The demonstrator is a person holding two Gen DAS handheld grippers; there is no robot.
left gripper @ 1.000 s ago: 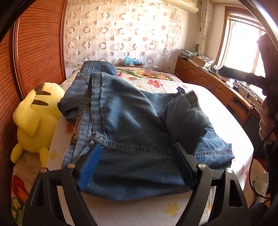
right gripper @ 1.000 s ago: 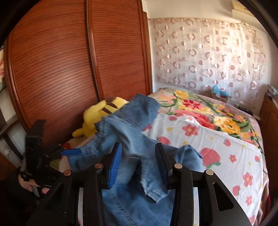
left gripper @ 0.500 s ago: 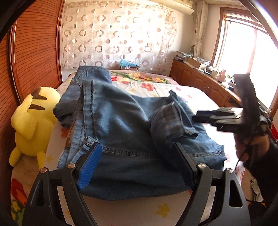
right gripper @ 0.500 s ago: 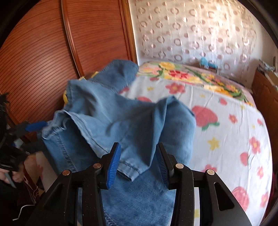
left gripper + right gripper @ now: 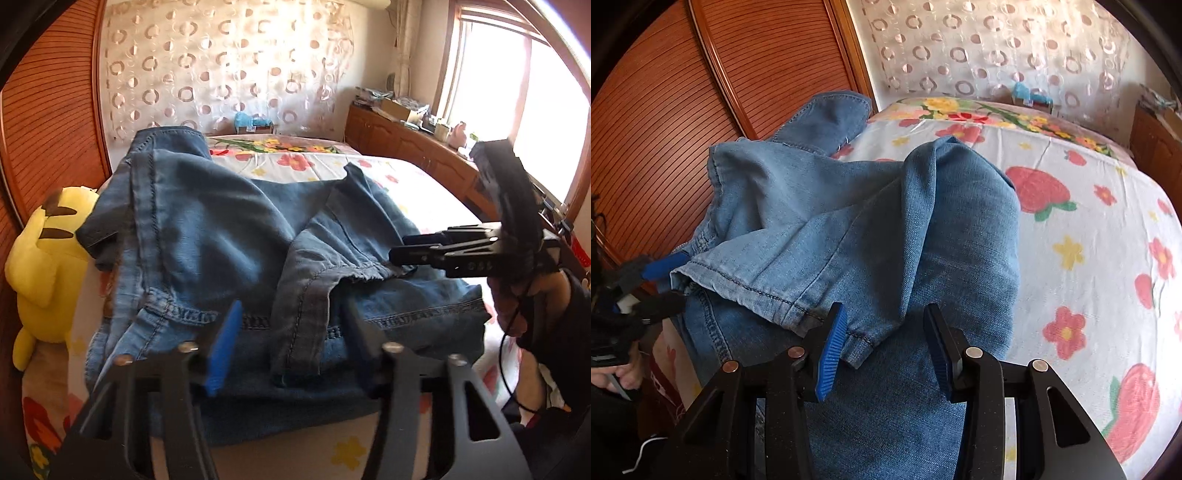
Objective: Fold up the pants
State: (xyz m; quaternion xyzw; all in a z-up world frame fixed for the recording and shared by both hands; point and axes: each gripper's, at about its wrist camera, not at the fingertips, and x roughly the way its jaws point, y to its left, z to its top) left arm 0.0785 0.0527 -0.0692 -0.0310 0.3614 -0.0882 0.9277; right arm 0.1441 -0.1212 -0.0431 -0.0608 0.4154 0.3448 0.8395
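Blue jeans [image 5: 221, 229] lie on the flowered bed sheet [image 5: 424, 184], one leg folded back so that its hem [image 5: 354, 273] rests near the waistband. My left gripper [image 5: 291, 343] hovers at the near edge. Its jaws are closing with a strip of the folded leg between them, and the pads are not pressing on it. In the right wrist view the left gripper [image 5: 670, 282] straddles the hem's left corner. My right gripper [image 5: 886, 347] stands partly open over the hem's other corner [image 5: 857, 343]. From the left wrist view its fingers [image 5: 397, 248] point at the hem.
A yellow plush toy [image 5: 40, 266] sits at the bed's left edge against the wooden slatted wardrobe [image 5: 701, 92]. A low wooden cabinet [image 5: 406, 144] with clutter runs under the window on the right. A person's hand [image 5: 517, 295] holds the right gripper.
The left jaws have narrowed around the denim. The puffed-up leg end has come down flat towards the waistband. The right gripper has dropped with it and rolled.
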